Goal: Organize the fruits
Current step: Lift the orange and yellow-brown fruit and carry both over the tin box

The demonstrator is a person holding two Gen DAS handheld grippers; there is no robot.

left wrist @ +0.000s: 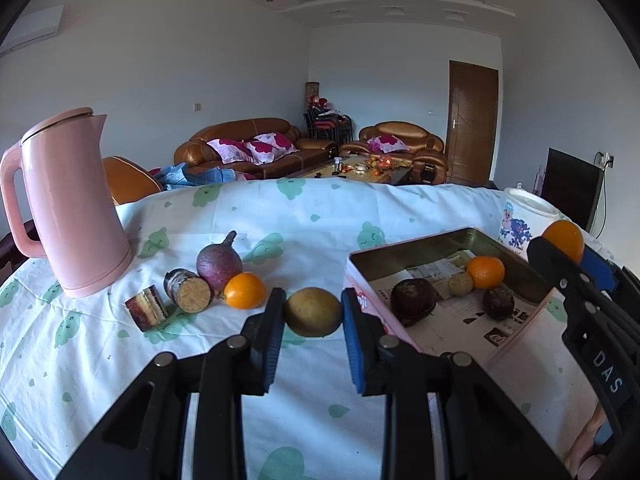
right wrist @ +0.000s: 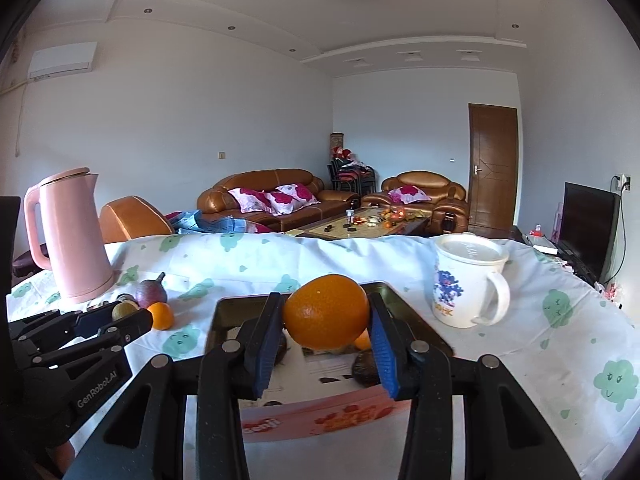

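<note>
Two fruits are in your grip: your right hand-held gripper [right wrist: 326, 334] pinches a round orange [right wrist: 326, 310] above the rectangular metal tin [left wrist: 420, 246], ready for lowering, while your left hand-held gripper [left wrist: 312, 312] clasps a yellow-green fruit [left wrist: 313, 312] on the cloth-covered bench [left wrist: 100, 360].

Readable lettering on both grippers only.
"DAS" in white on the black body of the right gripper [left wrist: 568, 258]; "GenRobot.AI" in white on the black body of the left gripper [right wrist: 120, 320]. Print on tin box [right wrist: 320, 420] and mug [right wrist: 468, 280] too blurred to read.
</note>
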